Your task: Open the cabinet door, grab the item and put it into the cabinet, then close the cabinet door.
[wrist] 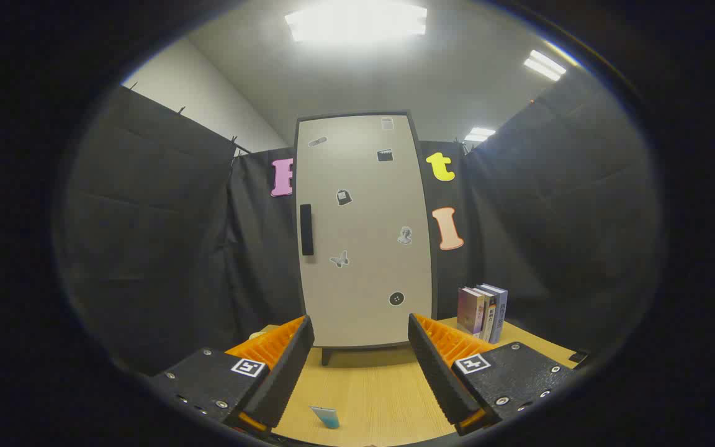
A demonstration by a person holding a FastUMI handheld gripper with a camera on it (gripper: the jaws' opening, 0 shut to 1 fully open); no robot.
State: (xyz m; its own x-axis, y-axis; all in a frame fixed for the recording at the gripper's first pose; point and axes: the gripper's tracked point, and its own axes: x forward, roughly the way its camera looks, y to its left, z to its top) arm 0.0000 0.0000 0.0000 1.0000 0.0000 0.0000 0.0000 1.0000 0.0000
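Gripper (360, 347) fingers spread wide, holding nothing, above the wooden table (388, 397). Small blue-tipped item (325, 416) lies on the table between the fingers, near their base. Cabinet (364, 230) stands beyond them, door shut, dark handle (306, 229) on its left edge, stickers on front. Books (483, 312) upright just right of the cabinet.

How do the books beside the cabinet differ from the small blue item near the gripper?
The books stand upright right of the cabinet, beyond the fingers; the blue item lies low between the open gripper fingers. The books are several, bigger; the item is single, small. Both rest on the table.
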